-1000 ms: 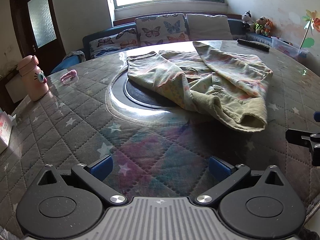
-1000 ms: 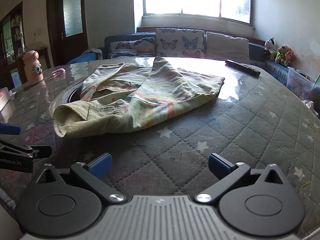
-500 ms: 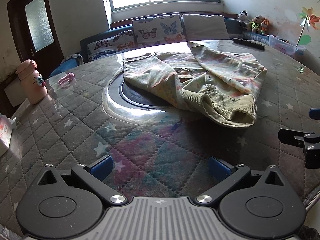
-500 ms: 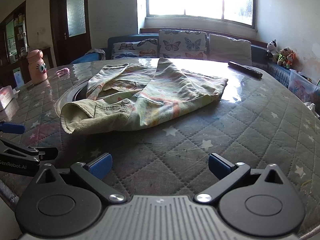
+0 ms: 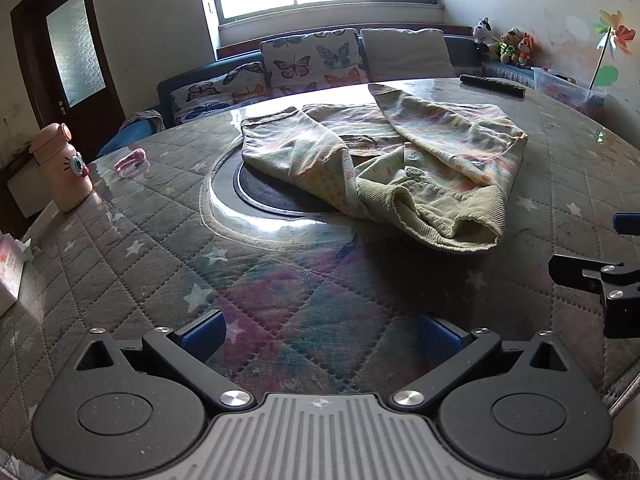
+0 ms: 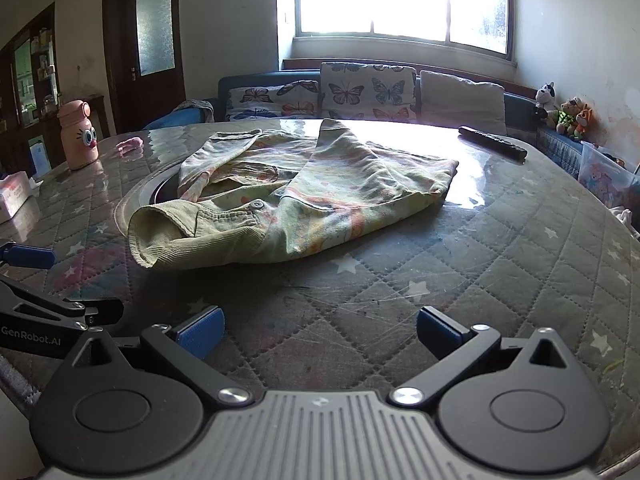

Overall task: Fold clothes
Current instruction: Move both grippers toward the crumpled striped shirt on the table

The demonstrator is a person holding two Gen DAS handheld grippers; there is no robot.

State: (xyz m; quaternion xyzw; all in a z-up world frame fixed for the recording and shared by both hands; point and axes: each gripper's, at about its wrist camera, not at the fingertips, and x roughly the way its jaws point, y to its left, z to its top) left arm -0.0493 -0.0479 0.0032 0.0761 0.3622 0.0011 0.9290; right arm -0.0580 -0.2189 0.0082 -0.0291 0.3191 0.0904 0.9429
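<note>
A pale yellow-green patterned garment [image 5: 384, 164] lies crumpled and partly folded in the middle of the round quilted table [image 5: 160, 240], its ribbed waistband nearest me. It also shows in the right wrist view [image 6: 296, 196]. My left gripper [image 5: 320, 334] is open and empty, over the table's near edge, well short of the garment. My right gripper [image 6: 318, 330] is open and empty, also short of the garment. Each gripper shows at the edge of the other's view.
A dark round inset [image 5: 272, 192] lies under the garment's left part. A pink bottle [image 5: 60, 168] and a pink clip [image 5: 130, 160] stand at the left. A black remote [image 5: 492, 85] lies at the far right. A sofa with cushions [image 5: 312, 60] is behind the table.
Both grippers have drawn back a little from the garment and risen slightly. The garment has not moved.
</note>
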